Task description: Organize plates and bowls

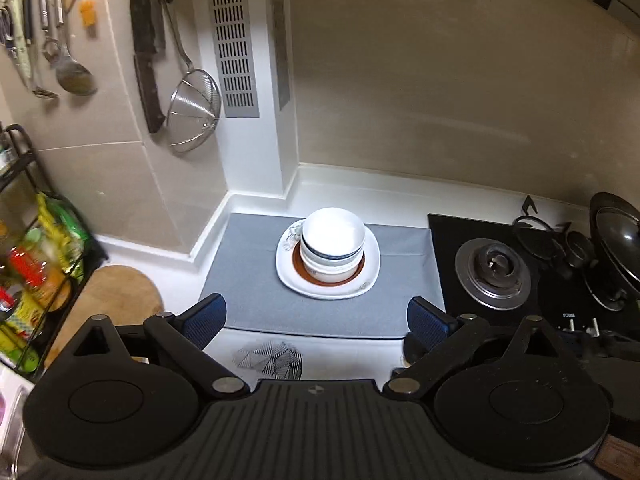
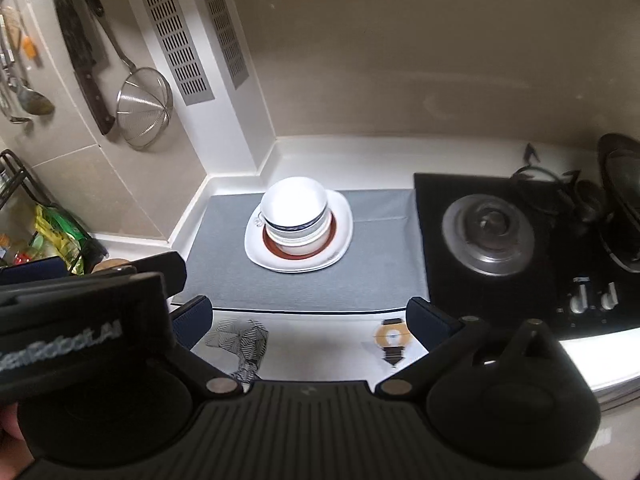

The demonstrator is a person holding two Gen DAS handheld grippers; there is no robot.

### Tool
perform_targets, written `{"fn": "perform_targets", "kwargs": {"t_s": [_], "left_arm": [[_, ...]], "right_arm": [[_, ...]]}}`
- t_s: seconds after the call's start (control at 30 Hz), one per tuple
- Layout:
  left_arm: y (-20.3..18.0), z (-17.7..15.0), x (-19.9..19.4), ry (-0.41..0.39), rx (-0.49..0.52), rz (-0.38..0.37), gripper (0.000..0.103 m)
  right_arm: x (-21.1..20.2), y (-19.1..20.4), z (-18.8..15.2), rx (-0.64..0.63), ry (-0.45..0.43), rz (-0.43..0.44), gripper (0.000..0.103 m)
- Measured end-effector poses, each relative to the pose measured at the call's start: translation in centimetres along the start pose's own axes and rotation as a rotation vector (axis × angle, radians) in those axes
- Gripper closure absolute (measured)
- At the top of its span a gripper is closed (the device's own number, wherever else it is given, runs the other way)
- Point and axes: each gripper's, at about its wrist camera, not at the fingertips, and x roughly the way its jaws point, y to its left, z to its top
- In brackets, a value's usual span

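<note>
This is a home kitchen, as shown by the gas stove point(image 1: 494, 276) built into the white surface point(image 1: 352, 350), the strainer point(image 1: 195, 110), ladle point(image 1: 75, 76) and knife point(image 1: 146, 46) hanging on the tiled wall, and the rack of food packets point(image 1: 48, 256) at the left.

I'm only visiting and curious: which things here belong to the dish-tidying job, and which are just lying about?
Part of the job:
- stacked bowls
- plates beneath them
- grey mat they stand on

Just lying about:
- strainer hanging on the wall
- ladle
- stove burner
- wooden board
- snack rack
</note>
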Motion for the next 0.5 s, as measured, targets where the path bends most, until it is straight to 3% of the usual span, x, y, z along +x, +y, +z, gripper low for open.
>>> {"fn": "perform_targets", "kwargs": {"t_s": [0.27,0.5], "left_arm": [[-1.7,-2.2,-2.5,0.056,0.028,0.029,0.004],[-2.4,-2.7,-3.7,0.051,0.044,0.032,0.004]], "right_arm": [[-2.3,-1.4,-2.8,0.026,0.048,0.039,0.0],[-3.5,-2.0,-3.9,0.037,0.04,0.045,0.0]]}}
